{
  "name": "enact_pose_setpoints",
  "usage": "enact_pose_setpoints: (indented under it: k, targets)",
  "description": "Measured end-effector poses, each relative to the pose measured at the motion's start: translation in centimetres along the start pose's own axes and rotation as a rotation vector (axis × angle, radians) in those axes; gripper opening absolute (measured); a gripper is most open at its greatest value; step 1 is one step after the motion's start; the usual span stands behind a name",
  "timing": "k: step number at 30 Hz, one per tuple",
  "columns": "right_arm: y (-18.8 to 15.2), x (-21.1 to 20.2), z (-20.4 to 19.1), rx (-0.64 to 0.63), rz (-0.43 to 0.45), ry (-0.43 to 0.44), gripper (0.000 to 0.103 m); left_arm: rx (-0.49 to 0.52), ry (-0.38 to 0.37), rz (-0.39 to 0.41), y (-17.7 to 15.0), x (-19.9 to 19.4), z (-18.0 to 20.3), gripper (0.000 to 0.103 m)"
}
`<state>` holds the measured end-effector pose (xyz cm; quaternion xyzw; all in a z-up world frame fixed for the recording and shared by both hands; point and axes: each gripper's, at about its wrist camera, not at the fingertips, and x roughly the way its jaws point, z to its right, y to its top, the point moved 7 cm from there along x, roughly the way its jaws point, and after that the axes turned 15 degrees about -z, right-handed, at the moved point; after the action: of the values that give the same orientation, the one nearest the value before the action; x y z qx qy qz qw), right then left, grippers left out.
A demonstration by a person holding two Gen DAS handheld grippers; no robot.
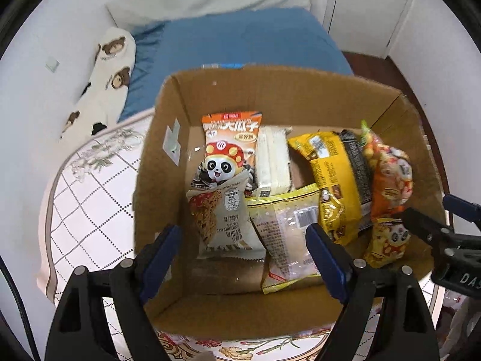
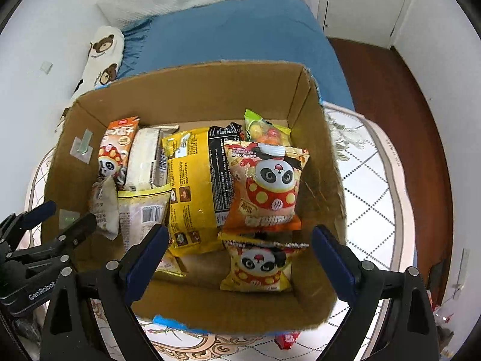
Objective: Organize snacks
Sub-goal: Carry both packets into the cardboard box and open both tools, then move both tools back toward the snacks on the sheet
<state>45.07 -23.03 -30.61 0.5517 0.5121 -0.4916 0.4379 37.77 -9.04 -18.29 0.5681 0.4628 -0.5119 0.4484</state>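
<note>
A cardboard box [image 1: 270,99] [image 2: 195,90] stands on a patterned table and holds several snack packs. In the left wrist view I see an orange panda seed bag [image 1: 230,147], a grey oat cracker pack [image 1: 225,219], a clear bread pack [image 1: 288,234] and a large yellow bag [image 1: 333,180]. In the right wrist view an orange panda bag [image 2: 267,186] lies on the yellow bag [image 2: 192,192], with a small yellow panda pack [image 2: 258,264] in front. My left gripper [image 1: 246,258] and my right gripper [image 2: 240,258] both hover open and empty above the box's near edge.
The box sits on a white table [image 1: 84,198] [image 2: 369,198] with a floral grid cloth. A blue bed [image 1: 240,39] and a bear-print pillow [image 1: 111,69] lie behind. A red wrapper [image 2: 288,338] lies on the table by the box's near side.
</note>
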Motion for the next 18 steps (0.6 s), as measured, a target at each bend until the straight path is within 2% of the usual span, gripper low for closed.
enact_pose_setpoints:
  k: [7, 18]
  targets:
    - [-3.1, -3.7, -0.5, -0.015, 0.108, -0.022, 0.098, 0.000, -0.023, 0.106, -2.5, -4.3, 0.9, 0.085]
    - [-8.0, -10.6, -1.3, -0.030, 0.247, 0.017, 0.098, -0.015, -0.050, 0.239, -6.2, -9.7, 0.9, 0.085]
